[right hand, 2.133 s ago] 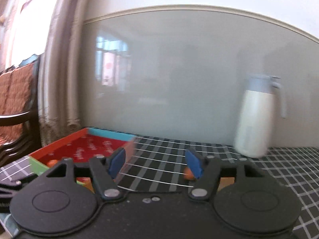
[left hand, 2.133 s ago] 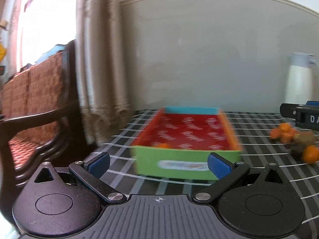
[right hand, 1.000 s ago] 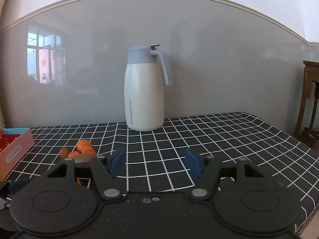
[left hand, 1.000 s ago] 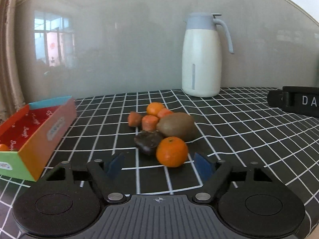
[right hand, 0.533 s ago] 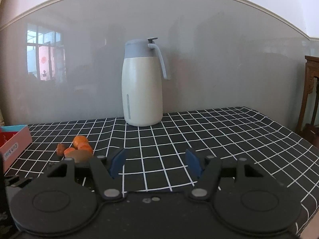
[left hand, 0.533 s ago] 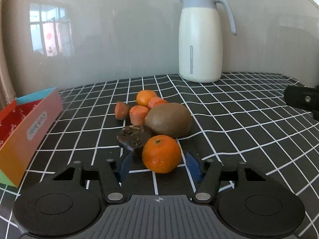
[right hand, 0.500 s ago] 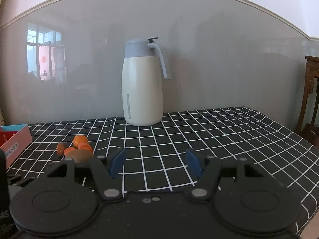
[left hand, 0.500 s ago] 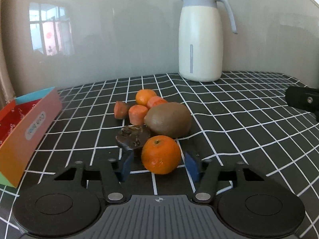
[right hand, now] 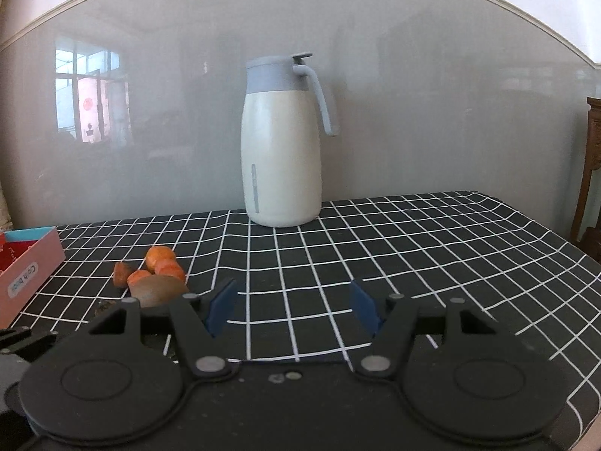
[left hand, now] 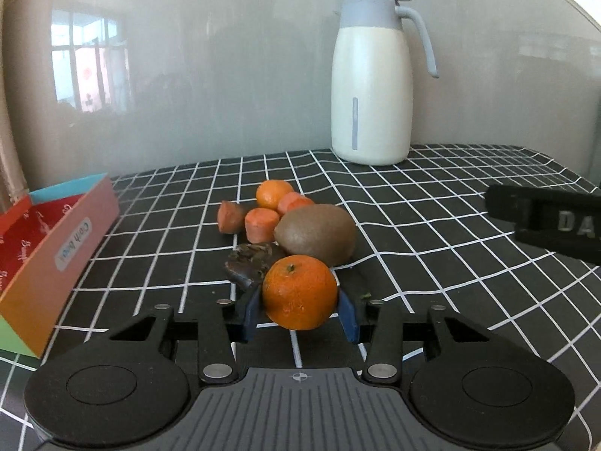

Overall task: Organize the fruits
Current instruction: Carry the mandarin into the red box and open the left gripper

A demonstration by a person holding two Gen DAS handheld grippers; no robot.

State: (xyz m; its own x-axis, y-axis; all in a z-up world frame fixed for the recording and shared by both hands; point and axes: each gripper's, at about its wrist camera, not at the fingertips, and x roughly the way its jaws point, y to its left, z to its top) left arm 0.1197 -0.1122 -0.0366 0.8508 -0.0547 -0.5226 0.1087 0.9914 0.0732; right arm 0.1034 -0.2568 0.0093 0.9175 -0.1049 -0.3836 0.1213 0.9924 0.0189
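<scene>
My left gripper is shut on an orange tangerine, its blue pads pressing both sides. Just behind it lie a brown kiwi, a dark shrivelled fruit, several orange carrot-like chunks and a second tangerine. The colourful open box with a red inside stands at the left. My right gripper is open and empty over bare cloth, with the fruit pile to its left and the box at the far left.
A white thermos jug with a grey lid stands at the back by the grey wall, also in the right wrist view. The table has a black cloth with a white grid. The right gripper's black body shows at right.
My left gripper swung from the box to the fruit pile, moved in on the front tangerine and closed its fingers onto it. The right gripper turned right and then held still.
</scene>
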